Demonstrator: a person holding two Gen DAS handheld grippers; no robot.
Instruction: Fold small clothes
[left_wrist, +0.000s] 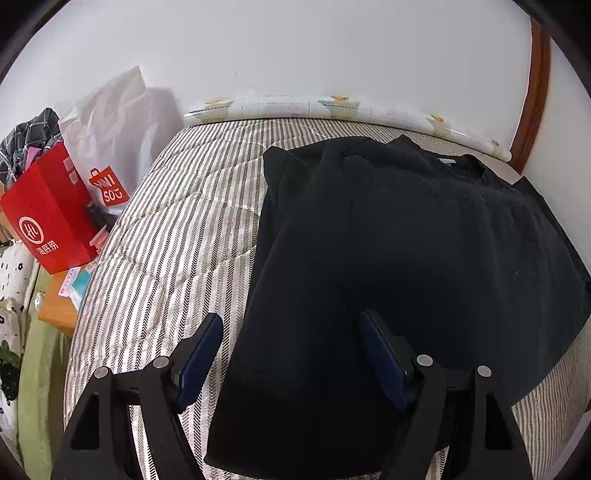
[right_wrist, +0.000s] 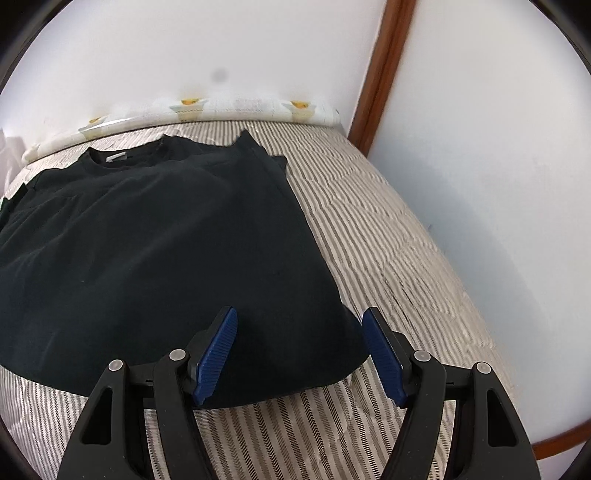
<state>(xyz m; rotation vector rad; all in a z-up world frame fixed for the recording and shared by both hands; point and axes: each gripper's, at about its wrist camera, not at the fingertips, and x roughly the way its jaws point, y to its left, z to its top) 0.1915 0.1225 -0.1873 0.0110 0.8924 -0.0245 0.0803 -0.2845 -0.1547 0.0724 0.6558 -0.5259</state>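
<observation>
Both grippers (left_wrist: 290, 325) (right_wrist: 299, 319) (jaws apart) hover over black shirt's (left_wrist: 406, 240) near hem.

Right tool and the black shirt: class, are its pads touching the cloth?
Cannot tell. In the right wrist view the right tool stands open over the black shirt's corner, but no plain gap or contact shows.

A striped quilted bedcover (left_wrist: 177, 236) spreads beneath and ahead of the claw, reaching out to a rolled white sheet printed with yellow ducks (left_wrist: 280, 105) that lies along the white wall (left_wrist: 295, 48) straight ahead. Far left of the left claw a red paper bag (left_wrist: 51, 218) stands on a wooden side table (left_wrist: 59, 306), with a white plastic bag (left_wrist: 114, 110) behind it. A brown wooden trim (right_wrist: 380, 70) rises ahead and right of the right claw.
</observation>
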